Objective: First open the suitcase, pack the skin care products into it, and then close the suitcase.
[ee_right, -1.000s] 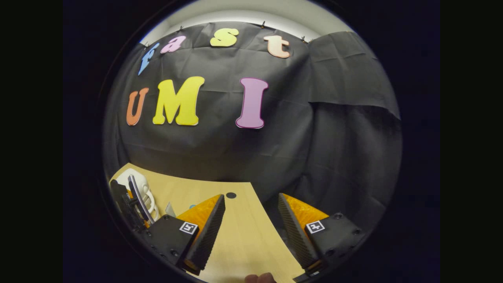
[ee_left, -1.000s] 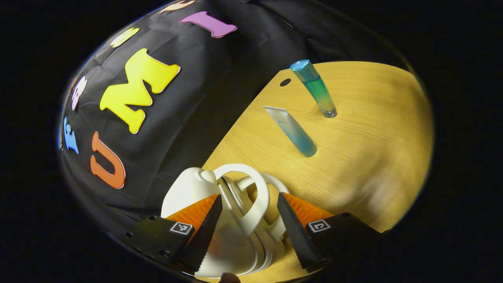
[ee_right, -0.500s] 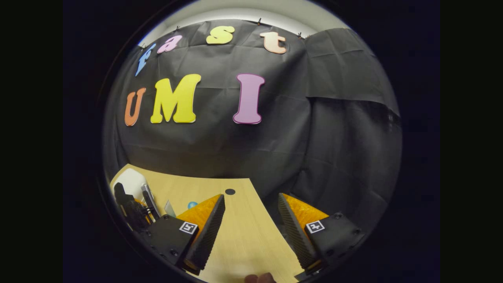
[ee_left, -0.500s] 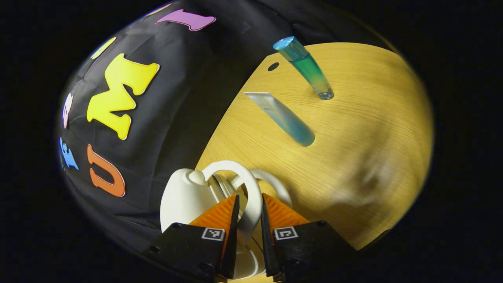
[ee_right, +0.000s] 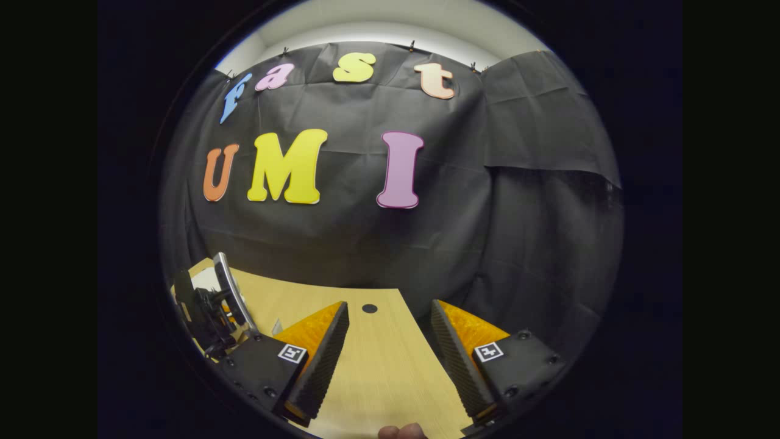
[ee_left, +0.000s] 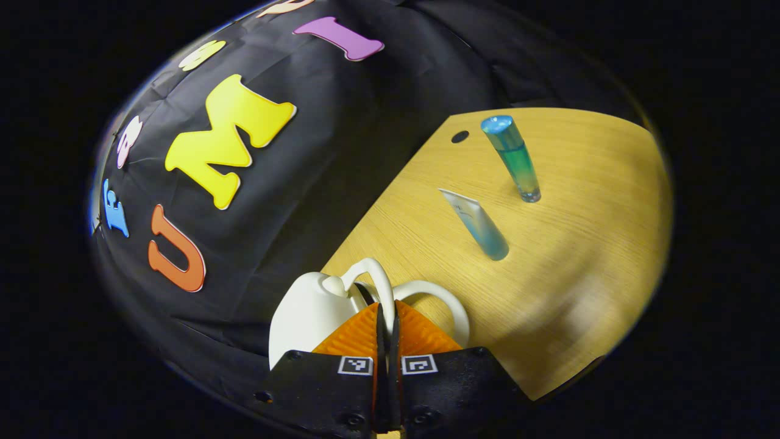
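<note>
White plastic marked the suitcase [ee_left: 311,311], a small case at the lower centre of the left gripper view. We held our left gripper [ee_left: 387,317] with its fingers pressed together on one of the 2 looped handles [ee_left: 376,281]; the other loop arched just right of the fingers. We could not tell whether the case stood open or closed.

2 skin care products stood on the wooden table [ee_left: 579,256], well apart from the case: a tube [ee_left: 478,224] at centre right and a bottle [ee_left: 515,158] at upper right. We judged packing and closing as outstanding.

Our right gripper [ee_right: 390,341] hung at the bottom of the right gripper view, fingers apart and holding nothing.
</note>
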The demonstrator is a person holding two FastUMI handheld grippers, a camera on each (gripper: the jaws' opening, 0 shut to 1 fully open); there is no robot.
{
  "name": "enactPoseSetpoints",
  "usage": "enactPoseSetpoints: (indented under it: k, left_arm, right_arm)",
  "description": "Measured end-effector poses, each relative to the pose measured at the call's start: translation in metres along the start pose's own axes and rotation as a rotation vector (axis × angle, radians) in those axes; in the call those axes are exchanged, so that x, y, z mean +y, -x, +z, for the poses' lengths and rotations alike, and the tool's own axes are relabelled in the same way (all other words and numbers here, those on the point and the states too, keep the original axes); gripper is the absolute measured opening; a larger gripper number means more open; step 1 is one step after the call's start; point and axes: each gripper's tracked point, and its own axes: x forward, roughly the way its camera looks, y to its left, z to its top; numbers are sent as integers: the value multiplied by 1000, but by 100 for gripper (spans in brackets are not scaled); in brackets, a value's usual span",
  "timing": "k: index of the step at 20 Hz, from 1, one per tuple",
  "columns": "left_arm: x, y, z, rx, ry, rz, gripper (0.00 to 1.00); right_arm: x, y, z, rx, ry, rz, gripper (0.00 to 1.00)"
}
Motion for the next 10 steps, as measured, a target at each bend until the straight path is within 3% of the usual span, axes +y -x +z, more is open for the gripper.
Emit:
enactPoseSetpoints:
  k: [10]
  left_arm:
    - [102,42,13,-143,177,102,3]
  right_arm:
    - [44,15,23,-62,48,89,81]
